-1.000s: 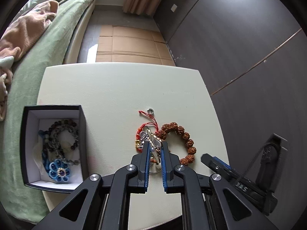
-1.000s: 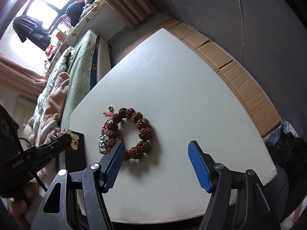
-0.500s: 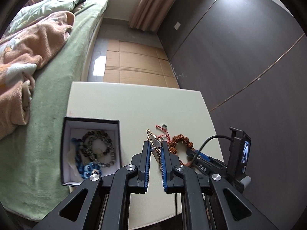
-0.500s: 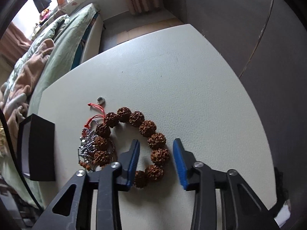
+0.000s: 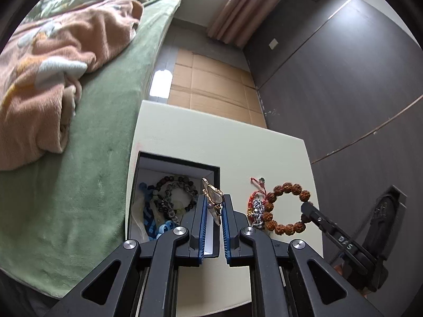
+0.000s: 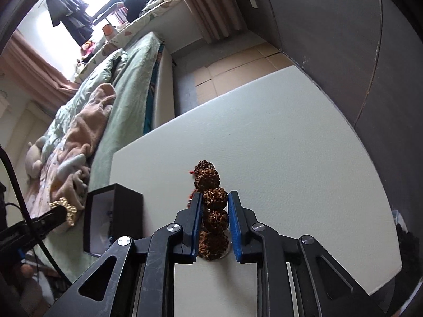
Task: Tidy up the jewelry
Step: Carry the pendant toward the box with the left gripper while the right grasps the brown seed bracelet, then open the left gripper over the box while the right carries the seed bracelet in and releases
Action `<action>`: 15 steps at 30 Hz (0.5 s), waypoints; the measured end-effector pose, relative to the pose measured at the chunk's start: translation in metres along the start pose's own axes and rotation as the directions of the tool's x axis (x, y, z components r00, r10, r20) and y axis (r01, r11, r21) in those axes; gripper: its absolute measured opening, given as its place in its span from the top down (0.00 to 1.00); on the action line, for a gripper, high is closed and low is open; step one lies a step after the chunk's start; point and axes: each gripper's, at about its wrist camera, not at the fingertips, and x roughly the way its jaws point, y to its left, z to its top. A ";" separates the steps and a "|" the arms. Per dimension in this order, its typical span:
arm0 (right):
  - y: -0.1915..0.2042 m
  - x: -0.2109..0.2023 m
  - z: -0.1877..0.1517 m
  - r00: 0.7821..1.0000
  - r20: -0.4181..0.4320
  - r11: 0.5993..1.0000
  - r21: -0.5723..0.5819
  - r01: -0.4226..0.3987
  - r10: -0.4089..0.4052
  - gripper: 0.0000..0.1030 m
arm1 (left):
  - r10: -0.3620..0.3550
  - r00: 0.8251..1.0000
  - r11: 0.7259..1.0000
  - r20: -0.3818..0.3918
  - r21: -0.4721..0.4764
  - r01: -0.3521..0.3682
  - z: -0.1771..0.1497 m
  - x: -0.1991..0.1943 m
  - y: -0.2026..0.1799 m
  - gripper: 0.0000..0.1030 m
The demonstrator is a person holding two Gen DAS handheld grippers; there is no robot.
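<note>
My left gripper (image 5: 213,206) is shut on a gold-rimmed pendant (image 5: 213,198) and holds it above the right wall of an open black jewelry box (image 5: 174,161). The box holds a dark bead bracelet (image 5: 175,190) and a blue flower piece (image 5: 164,229). My right gripper (image 6: 213,203) is shut on a brown seed-bead bracelet (image 6: 211,198); in the left wrist view that bracelet (image 5: 286,206) lies on the white table with the right fingertip (image 5: 308,208) on its right side. A red cord and silver charm tangle (image 5: 256,206) lies just left of it.
The white table (image 5: 211,142) stands beside a green bed (image 5: 87,137) with a pink blanket (image 5: 53,60). A dark wall (image 5: 343,92) runs along the right. The box also shows in the right wrist view (image 6: 116,216), left of my gripper.
My left gripper lifted the pendant off the pile and carried it left to the box. My right gripper came down and closed on the brown bead bracelet.
</note>
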 end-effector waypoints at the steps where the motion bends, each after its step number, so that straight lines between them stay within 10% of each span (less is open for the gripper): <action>1: 0.006 -0.004 0.001 1.000 0.004 1.000 -0.007 -0.014 0.014 0.80 | 0.004 1.000 1.000 -0.014 -0.009 -0.005 0.000 0.002 0.003 0.87; 6: 0.033 -0.015 0.004 0.998 0.018 0.997 -0.041 -0.065 0.066 0.80 | 0.003 1.000 0.999 -0.011 -0.049 -0.003 -0.001 0.003 0.015 0.18; 15: 0.079 -0.022 0.009 0.988 0.017 0.985 -0.086 -0.150 0.152 0.80 | 0.005 1.000 0.994 0.026 -0.109 -0.002 -0.007 -0.013 0.045 0.16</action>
